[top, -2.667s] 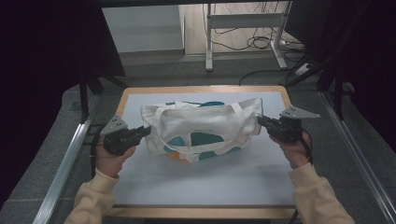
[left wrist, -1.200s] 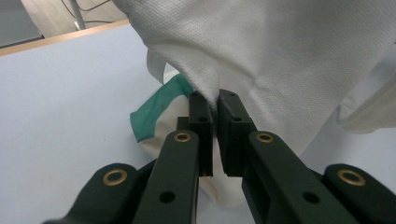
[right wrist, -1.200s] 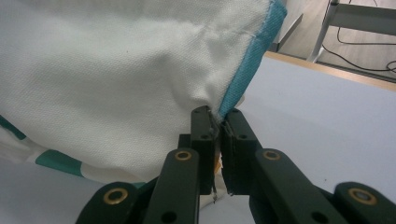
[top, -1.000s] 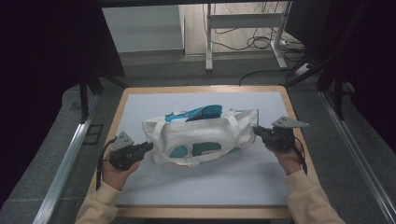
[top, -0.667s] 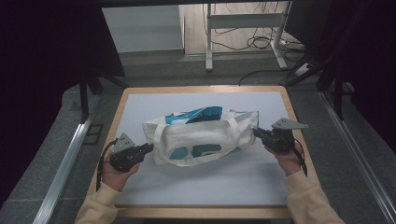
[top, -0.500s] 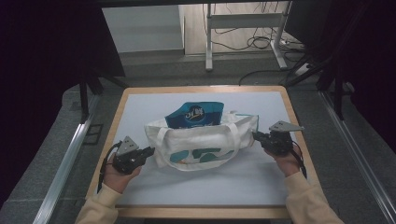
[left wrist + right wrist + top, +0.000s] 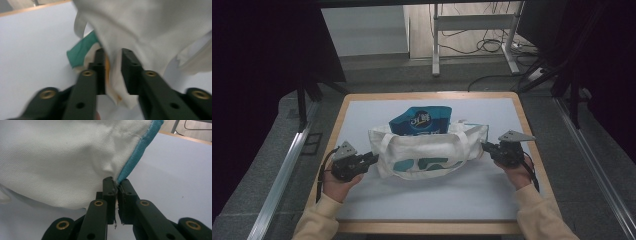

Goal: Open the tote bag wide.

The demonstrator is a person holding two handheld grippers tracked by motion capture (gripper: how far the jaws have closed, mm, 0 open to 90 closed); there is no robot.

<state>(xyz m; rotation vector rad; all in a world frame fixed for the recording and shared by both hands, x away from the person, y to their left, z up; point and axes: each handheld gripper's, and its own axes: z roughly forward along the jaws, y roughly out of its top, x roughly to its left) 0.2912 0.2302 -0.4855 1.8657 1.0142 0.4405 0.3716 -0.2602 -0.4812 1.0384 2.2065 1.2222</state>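
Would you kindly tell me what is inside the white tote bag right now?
A blue pouch with white lettering sticks out of the white tote bag's far opening. Its lower part is covered by the cloth, so anything else inside cannot be seen.

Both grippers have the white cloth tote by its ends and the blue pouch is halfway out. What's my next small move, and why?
Probably keep drawing the white cloth tote bag toward you: left gripper and right gripper pinch its ends, and the blue printed pouch already sticks out of its far opening.

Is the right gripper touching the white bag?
Touching. In the right gripper view, the right gripper has its jaws pinched on the corner of the white bag.
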